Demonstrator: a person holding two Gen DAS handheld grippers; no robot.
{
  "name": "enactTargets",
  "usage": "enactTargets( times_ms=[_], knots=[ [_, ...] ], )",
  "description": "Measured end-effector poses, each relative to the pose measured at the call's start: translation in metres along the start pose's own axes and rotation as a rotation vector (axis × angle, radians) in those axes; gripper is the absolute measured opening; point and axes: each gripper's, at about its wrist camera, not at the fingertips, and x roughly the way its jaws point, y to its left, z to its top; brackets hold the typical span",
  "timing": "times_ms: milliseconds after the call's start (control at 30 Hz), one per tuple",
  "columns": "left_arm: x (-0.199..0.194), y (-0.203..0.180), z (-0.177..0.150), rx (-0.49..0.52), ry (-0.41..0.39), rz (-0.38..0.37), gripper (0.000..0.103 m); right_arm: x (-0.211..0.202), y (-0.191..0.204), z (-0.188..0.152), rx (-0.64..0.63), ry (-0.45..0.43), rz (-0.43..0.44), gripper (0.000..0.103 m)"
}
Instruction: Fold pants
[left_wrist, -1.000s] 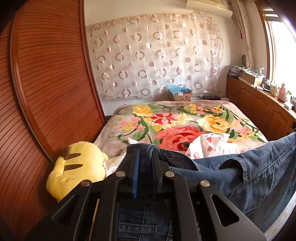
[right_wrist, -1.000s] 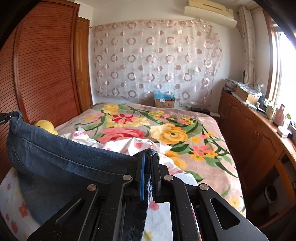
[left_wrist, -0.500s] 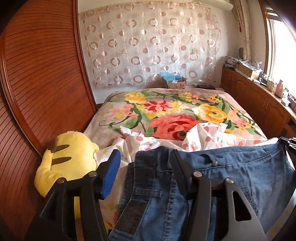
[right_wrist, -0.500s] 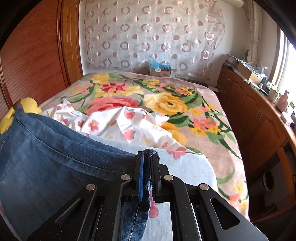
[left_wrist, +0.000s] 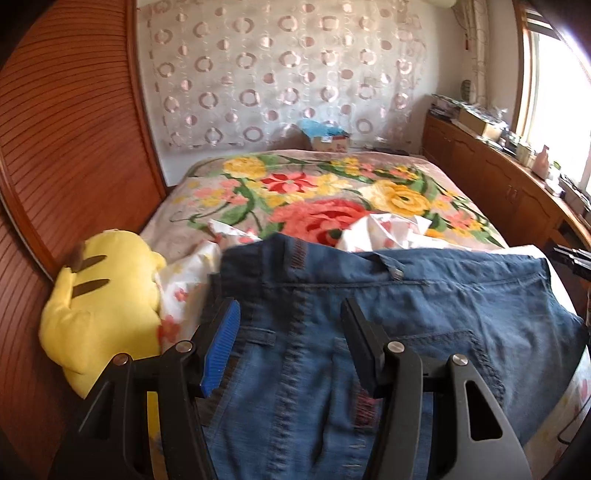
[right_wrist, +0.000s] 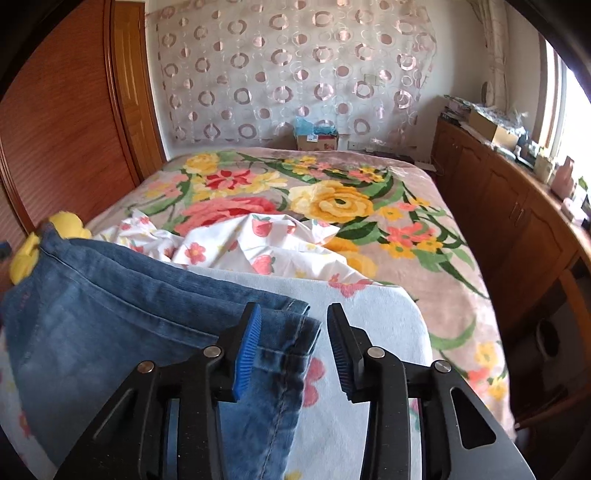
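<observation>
Blue jeans (left_wrist: 406, 306) lie spread across the near end of the bed, waistband toward the far side. My left gripper (left_wrist: 290, 314) is open just above their left part, holding nothing. In the right wrist view the jeans (right_wrist: 110, 306) lie flat at the left, their corner reaching between the jaws. My right gripper (right_wrist: 293, 323) is open over that corner, holding nothing. The right gripper's tip also shows at the right edge of the left wrist view (left_wrist: 572, 258).
A yellow plush toy (left_wrist: 99, 299) lies at the bed's left side by the wooden wardrobe (left_wrist: 66, 147). A white strawberry-print sheet (right_wrist: 240, 243) is bunched beyond the jeans on the floral blanket (right_wrist: 332, 199). A wooden cabinet (right_wrist: 517, 206) runs along the right.
Both grippers lowered the jeans onto the bed and let go. The left opened half a second ago, the right just now. The jeans now lie flat.
</observation>
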Motion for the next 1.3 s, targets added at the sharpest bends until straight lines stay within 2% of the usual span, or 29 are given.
enactTargets(
  times_ms=[100,333,567,600,633,733,900,1033,1100,1233,1300],
  knots=[
    [0.000,-0.018,-0.007,0.016,0.014,-0.040,0.058,-0.002,0.000,-0.005,-0.006,0.013,0.023,0.041],
    [0.000,-0.049,-0.025,0.050,0.051,-0.099,0.058,0.021,-0.010,-0.008,0.009,0.104,0.035,0.041],
    [0.005,-0.059,-0.039,0.064,0.094,-0.097,0.058,0.033,-0.024,0.000,0.058,0.124,0.086,0.041],
    [0.004,-0.060,-0.041,0.065,0.096,-0.093,0.058,0.034,-0.025,0.000,0.051,0.124,0.092,0.030],
    [0.003,-0.060,-0.042,0.063,0.095,-0.092,0.058,0.035,-0.021,0.001,0.041,0.128,0.096,0.015],
    [0.002,-0.062,-0.043,0.060,0.091,-0.095,0.058,0.031,-0.011,0.003,-0.015,0.121,0.116,0.005],
    [0.000,-0.063,-0.044,0.064,0.091,-0.094,0.058,0.010,-0.007,0.015,-0.051,0.030,0.095,0.004],
    [-0.002,-0.062,-0.045,0.063,0.087,-0.090,0.058,-0.002,-0.011,0.026,-0.052,-0.048,0.022,0.004],
    [-0.003,-0.060,-0.046,0.060,0.084,-0.089,0.058,0.002,-0.013,0.026,-0.053,-0.050,-0.004,0.004],
    [-0.005,-0.057,-0.049,0.052,0.083,-0.091,0.058,0.024,-0.013,0.009,-0.022,0.035,-0.009,0.004],
    [-0.006,-0.057,-0.050,0.051,0.083,-0.092,0.058,0.023,-0.013,0.001,-0.013,0.045,-0.018,0.009]
  ],
)
